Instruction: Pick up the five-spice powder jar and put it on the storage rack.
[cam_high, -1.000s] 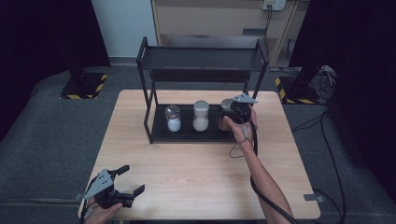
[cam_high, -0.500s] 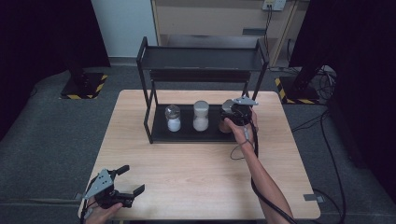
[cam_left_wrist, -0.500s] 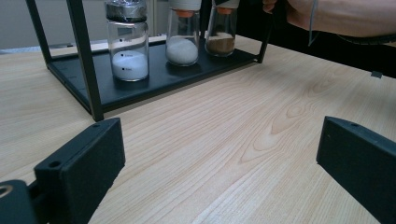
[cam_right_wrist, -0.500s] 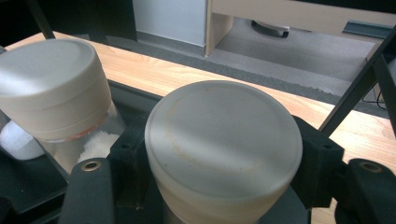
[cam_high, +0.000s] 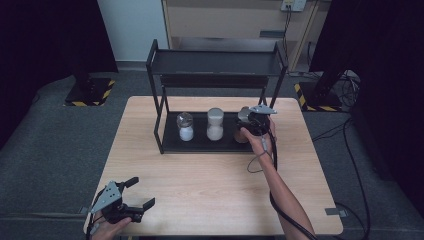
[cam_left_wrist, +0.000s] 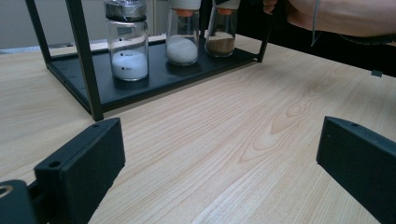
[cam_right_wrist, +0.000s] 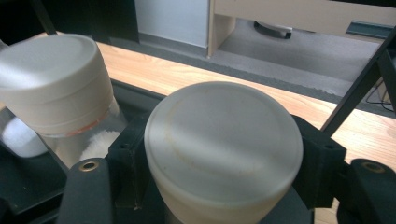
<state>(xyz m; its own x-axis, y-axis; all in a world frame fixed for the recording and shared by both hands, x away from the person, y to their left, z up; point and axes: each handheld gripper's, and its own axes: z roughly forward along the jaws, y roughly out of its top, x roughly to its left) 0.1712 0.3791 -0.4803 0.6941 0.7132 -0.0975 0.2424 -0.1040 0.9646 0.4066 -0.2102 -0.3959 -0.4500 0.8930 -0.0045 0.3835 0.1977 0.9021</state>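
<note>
The right tongs (cam_high: 246, 124) stand at the right end of the rack's (cam_high: 165, 87) lower shelf, with the brown jar (cam_left_wrist: 221, 35) between their jaws. In the right gripper view the jar's white lid (cam_right_wrist: 224, 140) sits squarely between the two black jaws, one close on either side of the jar just below the lid. The jaws have just been opening. They are a little parted, and whether the pads press on the jar cannot be told from that view. The jar stands upright on the shelf, holding brown powder in its lower part.

Next to it, towards the middle of the rack, stands a second jar (cam_high: 215, 123) with a white lid and white contents. It is near the brown jar but apart from it. At the left of the shelf stands a third jar (cam_high: 185, 126) with a metallic top and white contents. All three are upright in one row on the lower shelf. The rack's upper shelf lies above them.

The left tongs (cam_high: 141, 192) rest at the near left corner of the table (cam_high: 210, 185), well apart from the rack. Their jaws are spread wide with only bare tabletop between them, pointing towards the rack.
</note>
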